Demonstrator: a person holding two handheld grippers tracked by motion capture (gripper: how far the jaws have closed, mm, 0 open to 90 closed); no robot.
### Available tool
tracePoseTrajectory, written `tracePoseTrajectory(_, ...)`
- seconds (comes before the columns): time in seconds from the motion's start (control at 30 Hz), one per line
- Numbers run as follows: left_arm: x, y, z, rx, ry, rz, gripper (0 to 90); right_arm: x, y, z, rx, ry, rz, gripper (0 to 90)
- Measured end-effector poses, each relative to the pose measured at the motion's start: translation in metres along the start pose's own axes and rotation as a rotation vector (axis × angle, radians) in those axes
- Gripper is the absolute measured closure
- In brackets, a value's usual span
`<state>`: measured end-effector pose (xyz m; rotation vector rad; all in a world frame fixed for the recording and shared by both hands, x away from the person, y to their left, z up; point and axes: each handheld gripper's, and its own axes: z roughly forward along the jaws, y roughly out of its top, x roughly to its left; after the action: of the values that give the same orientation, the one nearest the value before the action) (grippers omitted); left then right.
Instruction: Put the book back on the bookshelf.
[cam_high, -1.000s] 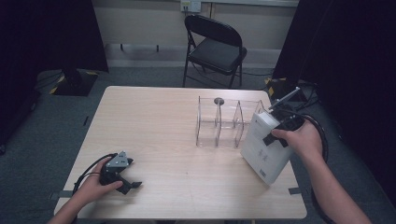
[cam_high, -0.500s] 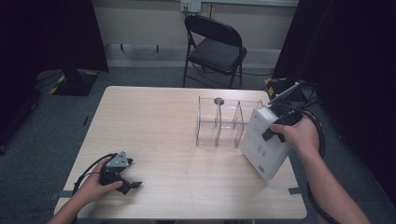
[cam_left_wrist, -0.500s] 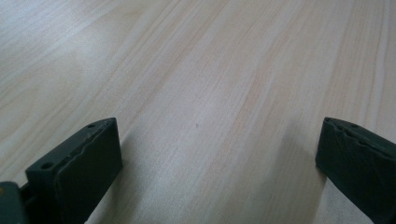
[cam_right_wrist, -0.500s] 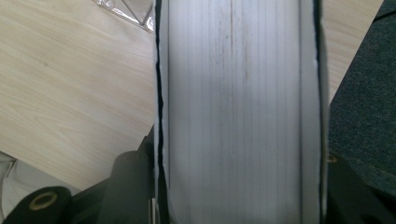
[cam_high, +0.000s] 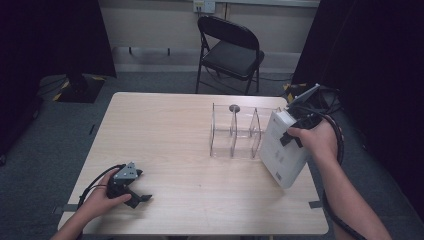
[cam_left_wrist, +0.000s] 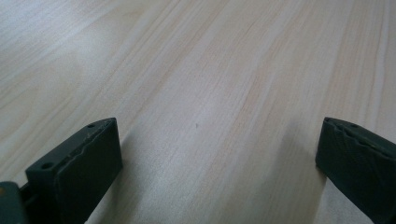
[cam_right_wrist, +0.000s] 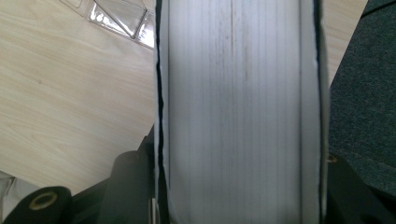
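Gripping a white book (cam_high: 281, 149) at the right side of the desk (cam_high: 190, 130): right gripper (cam_high: 295, 136) clamped on it, fingers either side of the page block in the right gripper view (cam_right_wrist: 243, 112), covers pressed in at both edges. Book tilted, lower corner down near the desk's right edge, upper end leaning toward the clear divided rack (cam_high: 235, 131). Rack standing upright just left of the book, close to it; contact not resolvable. Compartments of the rack see-through, nothing visible inside them; a small dark round object (cam_high: 234, 107) at the top of one divider, identity unclear. Corner of the rack also visible in the right gripper view (cam_right_wrist: 119, 21), beside the book.

Left gripper (cam_high: 131, 192) resting on the desk near the front left corner, hand (cam_high: 107, 197) around it, cable looping off to the left. Fingers (cam_left_wrist: 79, 163) spread wide, released, only bare wood grain (cam_left_wrist: 210, 93) between them.

Black folding chair (cam_high: 231, 50) beyond the far edge of the desk.
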<state>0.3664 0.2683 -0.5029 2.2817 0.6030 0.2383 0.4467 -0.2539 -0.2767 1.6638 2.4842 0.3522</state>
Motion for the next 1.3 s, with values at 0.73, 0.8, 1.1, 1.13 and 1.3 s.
tracePoseTrajectory(0.73,0.000,0.000,0.000,0.000,0.000,0.001,0.0,-0.001,0.022,0.003,0.007,-0.019,0.036,52.4)
tracePoseTrajectory(0.8,0.000,0.000,0.000,0.000,0.000,0.000,0.0,-0.001,0.023,0.004,0.005,-0.019,0.036,52.4)
tracePoseTrajectory(1.1,0.000,0.000,0.000,0.000,0.000,0.000,0.0,-0.001,0.028,0.007,0.009,-0.020,0.044,52.5)
tracePoseTrajectory(1.13,0.000,0.000,0.000,0.000,0.000,0.000,0.0,-0.001,0.029,0.008,0.006,-0.023,0.044,52.5)
tracePoseTrajectory(1.3,0.000,0.000,0.000,0.000,0.000,0.000,0.0,-0.001,0.033,0.009,0.007,-0.018,0.049,52.5)
